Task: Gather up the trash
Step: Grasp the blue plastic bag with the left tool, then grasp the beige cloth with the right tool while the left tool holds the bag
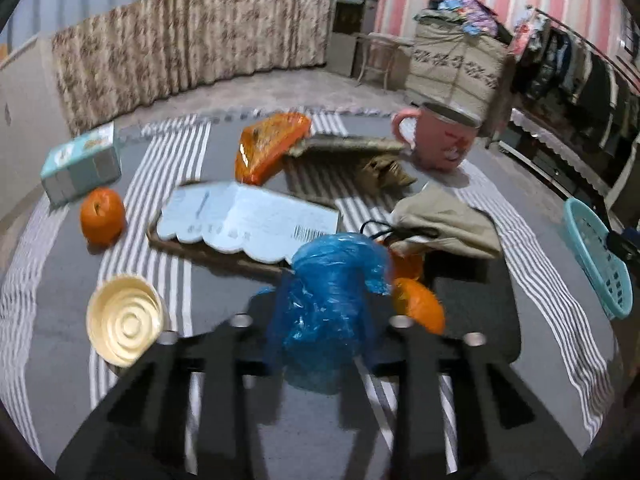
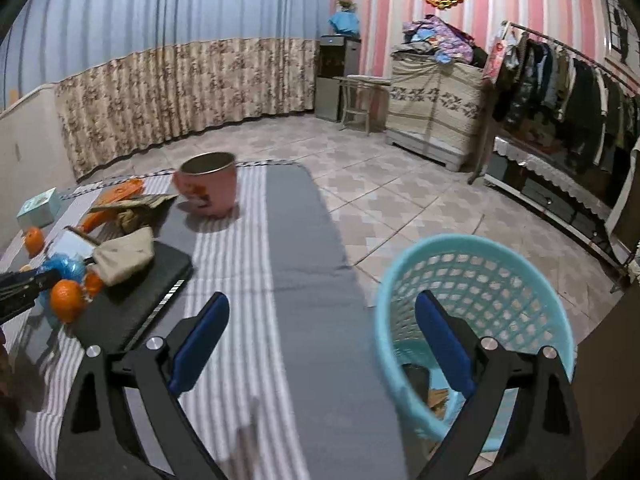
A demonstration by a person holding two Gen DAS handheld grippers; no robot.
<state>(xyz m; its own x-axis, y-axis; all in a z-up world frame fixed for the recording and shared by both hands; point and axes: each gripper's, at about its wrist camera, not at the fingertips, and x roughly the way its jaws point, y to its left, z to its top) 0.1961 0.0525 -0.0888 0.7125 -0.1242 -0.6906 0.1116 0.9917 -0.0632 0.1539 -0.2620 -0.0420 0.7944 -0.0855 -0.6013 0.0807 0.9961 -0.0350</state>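
Observation:
My left gripper [image 1: 320,320] is shut on a crumpled blue plastic bag [image 1: 328,304] and holds it just above the striped cloth; the bag also shows in the right wrist view [image 2: 64,266]. My right gripper [image 2: 320,332] is open and empty over the table's right edge. The turquoise mesh basket [image 2: 480,280] stands on the floor under its right finger, with some scraps inside; it also shows in the left wrist view [image 1: 596,264]. An orange snack wrapper [image 1: 272,146] and crumpled brown paper [image 1: 380,168] lie further back.
On the table lie a pink mug [image 1: 444,140], an open booklet [image 1: 248,220], a cream bowl [image 1: 124,320], oranges [image 1: 102,216], a tissue box [image 1: 80,164], a beige pouch [image 1: 444,220] and a black laptop [image 2: 132,296]. The floor lies to the right.

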